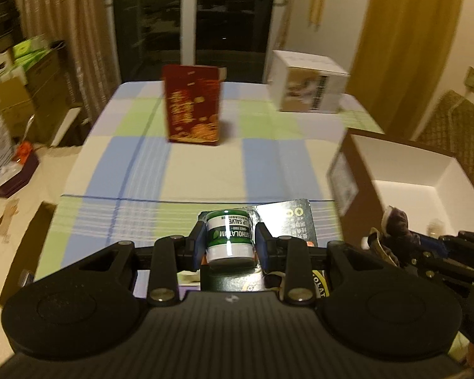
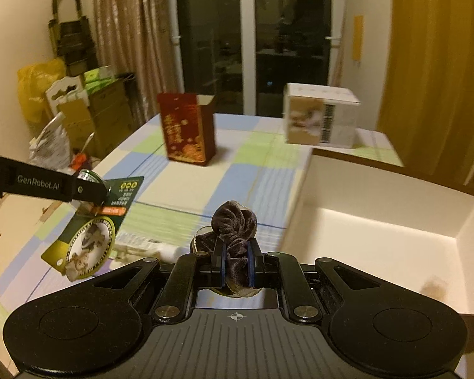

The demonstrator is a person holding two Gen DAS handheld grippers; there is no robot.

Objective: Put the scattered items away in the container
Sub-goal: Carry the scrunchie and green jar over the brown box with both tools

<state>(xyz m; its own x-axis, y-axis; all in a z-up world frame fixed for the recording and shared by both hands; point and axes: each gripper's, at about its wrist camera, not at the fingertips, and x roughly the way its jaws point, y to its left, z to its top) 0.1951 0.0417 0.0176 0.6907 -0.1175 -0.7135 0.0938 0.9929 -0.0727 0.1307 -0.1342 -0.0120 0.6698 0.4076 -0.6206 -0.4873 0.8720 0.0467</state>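
White container [image 2: 379, 221] near-empty; left hand-held gripper [image 1: 229, 241] clamps lip salve pack [image 1: 229, 240], right hand-held gripper [image 2: 236, 265] clamps velvet scrunchie [image 2: 235, 224]. Neither deposited yet.

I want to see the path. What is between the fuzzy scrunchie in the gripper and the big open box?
Nothing. In the right wrist view, only bare checked tablecloth separates the scrunchie in the right gripper from the box.

Probably a home: curtains [image 2: 123, 31], glass balcony doors [image 2: 252, 38], checked tablecloth [image 1: 205, 170], stacked cartons [image 2: 101, 110]
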